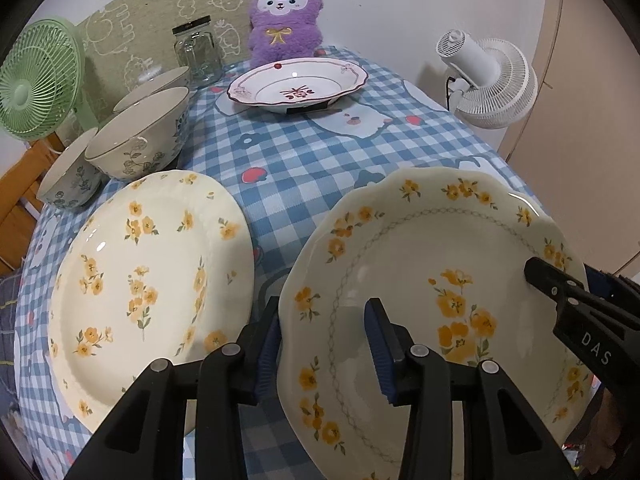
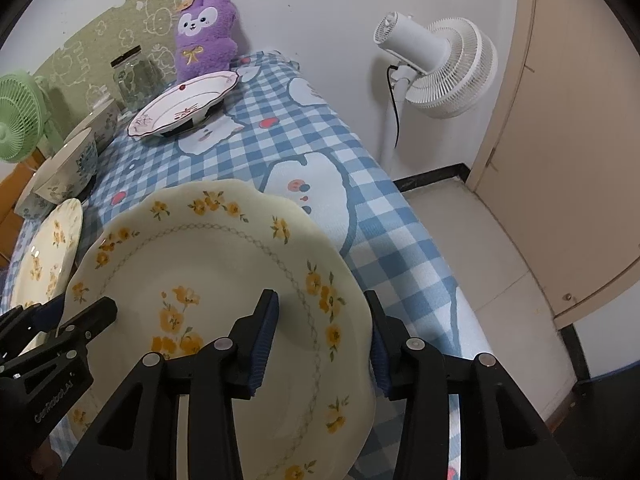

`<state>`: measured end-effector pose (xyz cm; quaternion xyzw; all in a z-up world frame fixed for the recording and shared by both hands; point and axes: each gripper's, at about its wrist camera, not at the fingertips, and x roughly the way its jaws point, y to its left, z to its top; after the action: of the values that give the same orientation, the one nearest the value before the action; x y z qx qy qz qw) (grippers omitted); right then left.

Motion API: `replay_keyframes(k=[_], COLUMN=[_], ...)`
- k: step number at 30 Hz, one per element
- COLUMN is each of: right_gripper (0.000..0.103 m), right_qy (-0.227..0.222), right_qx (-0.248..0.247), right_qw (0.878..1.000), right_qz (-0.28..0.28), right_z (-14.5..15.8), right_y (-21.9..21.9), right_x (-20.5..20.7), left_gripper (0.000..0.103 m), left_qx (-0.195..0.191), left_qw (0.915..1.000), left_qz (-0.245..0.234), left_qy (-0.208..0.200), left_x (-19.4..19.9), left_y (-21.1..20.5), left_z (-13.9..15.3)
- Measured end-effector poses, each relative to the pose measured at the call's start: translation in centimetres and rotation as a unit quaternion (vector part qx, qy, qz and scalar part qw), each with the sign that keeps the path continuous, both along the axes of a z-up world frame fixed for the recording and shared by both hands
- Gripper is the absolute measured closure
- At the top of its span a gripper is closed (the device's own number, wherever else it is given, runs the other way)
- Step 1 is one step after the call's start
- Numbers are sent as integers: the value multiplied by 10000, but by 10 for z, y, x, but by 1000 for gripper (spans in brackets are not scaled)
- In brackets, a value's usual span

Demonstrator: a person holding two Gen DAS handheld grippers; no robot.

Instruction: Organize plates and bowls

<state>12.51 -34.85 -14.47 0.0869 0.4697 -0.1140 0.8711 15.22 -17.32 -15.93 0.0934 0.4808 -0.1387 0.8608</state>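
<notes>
My left gripper (image 1: 326,344) straddles the left rim of the scalloped yellow-flower plate (image 1: 432,280): one finger outside the edge, the other over the plate's well. The blue pads (image 1: 380,352) stand apart with the rim between them; whether they press on it I cannot tell. My right gripper (image 2: 320,336) straddles the same plate's right rim in the same way, one finger over the well and one outside, and again I cannot tell whether it pinches. Each gripper shows in the other's view, its black tip reaching over the plate's inner face. The scalloped plate sits at the near end of the blue checked tablecloth (image 1: 304,160), tilted, with its near side raised towards me. Just left of it lies the round yellow-flower plate (image 1: 148,276), with a strip of cloth between the two. Beyond that round plate, left of the scalloped plate, stand three floral bowls (image 1: 136,140) close together. Well beyond the scalloped plate, at the far end of the cloth, sits a white dish with a dark red rim (image 1: 298,84). Behind that are a purple plush toy (image 1: 284,20) and a glass jar (image 1: 198,54). A green fan (image 1: 36,80) stands far left and a white fan (image 1: 492,80) far right.
</notes>
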Motion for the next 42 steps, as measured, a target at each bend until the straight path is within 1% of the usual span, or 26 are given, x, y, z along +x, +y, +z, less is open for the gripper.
replay_keyframes(k=[1,2,3,4,5,6,11,13,15,17,19,21,24,33,36,42], right_gripper=[50,44,34,30,30,30,28,27,27,24,19,19,18,16,16,15], right_qy=[-12,-32,-57,-112,-203,-250,-345,-399,-580,-662,-708,-788,-861,-1055,-1106,-1371], right_qx=[-58,-138,-170,-209,-250,-274,-360,-354,-234,-182,-290,-375,-387,-314,-284,-420], right_qw=[10000,9999,9998,9997,9994,9993,9987,9986,9980,9975,9969,9959,9953,9932,9926,9883], right_qz=[-11,-39,-55,-78,-92,-89,-41,-2,81,140,182,231,228,370,405,527], right_z=[1,2,4,6,10,13,24,29,36,42,49,58,68,96,104,122], right_y=[0,1,0,0,1,1,6,9,13,18,25,32,40,68,79,102], right_x=[0,0,-1,-2,-4,-5,-8,-10,-13,-16,-18,-22,-26,-39,-43,-52], left_gripper=[54,44,35,30,24,23,22,20,18,17,15,14,13,13,14,14], left_qx=[-36,-108,-167,-152,-75,-68,-163,-117,-128,-154,-155,-175,-178,-381,-375,-337], left_qw=[10000,9999,9997,9998,9999,9999,9998,9997,9996,9994,9991,9986,9981,9945,9924,9885], left_qz=[-14,-64,-126,-127,-114,-132,-104,-21,-9,-22,-3,25,149,193,246,366], left_qy=[21,74,125,98,-12,-68,-100,-215,-266,-321,-395,-496,-566,-960,-1145,-1429], left_x=[0,-1,-2,-3,-5,-7,-9,-11,-13,-17,-21,-25,-30,-53,-60,-70], left_y=[0,-1,-3,-4,-6,-7,-3,0,3,7,11,16,23,46,55,75], left_z=[0,0,1,2,4,6,14,20,25,32,37,45,54,84,93,109])
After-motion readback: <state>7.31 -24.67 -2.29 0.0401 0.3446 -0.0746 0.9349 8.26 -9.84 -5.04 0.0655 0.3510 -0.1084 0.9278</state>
